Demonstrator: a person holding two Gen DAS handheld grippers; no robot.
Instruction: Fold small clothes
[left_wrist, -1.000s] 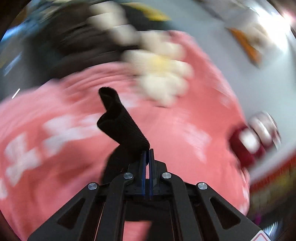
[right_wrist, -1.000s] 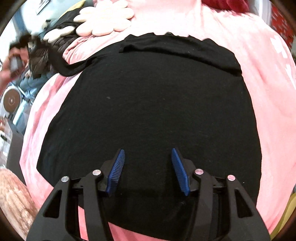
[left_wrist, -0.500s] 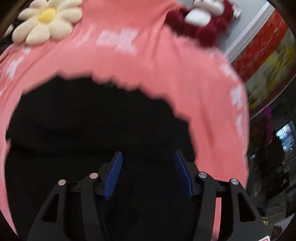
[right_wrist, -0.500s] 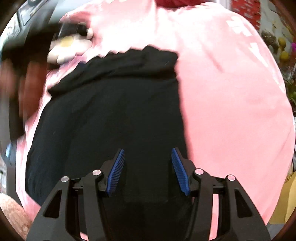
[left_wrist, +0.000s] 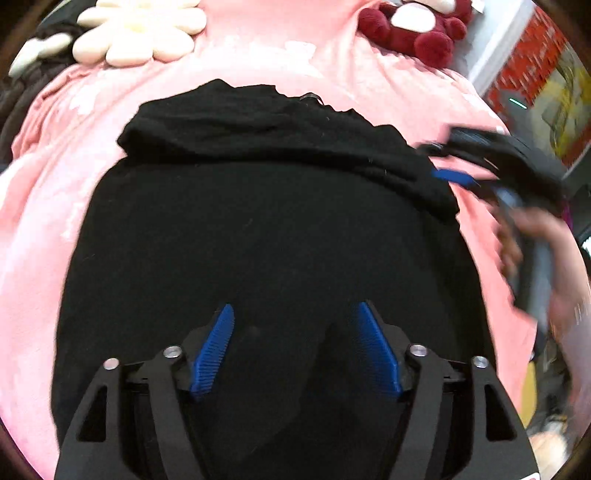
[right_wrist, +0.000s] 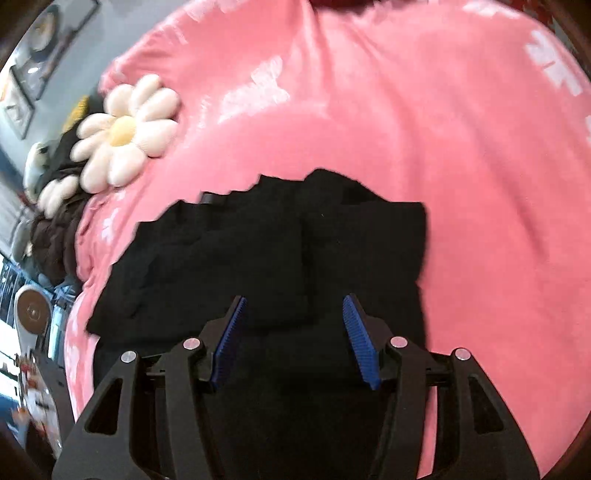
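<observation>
Left hand-held gripper (left_wrist: 295, 325): jaws wide apart, holding nothing; black garment (left_wrist: 258, 229) spread on pink blanket (left_wrist: 37, 229) directly beneath. Right hand-held gripper (right_wrist: 295, 325): jaws wide apart, holding nothing, above garment's folded edge, daisy cushion (right_wrist: 123, 134) far left.

Pink blanket (right_wrist: 461, 177), daisy cushion (right_wrist: 122, 133), red plush toy (left_wrist: 410, 26)

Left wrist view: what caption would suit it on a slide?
Open left gripper above a black garment on a pink blanket, open right gripper alongside.
</observation>
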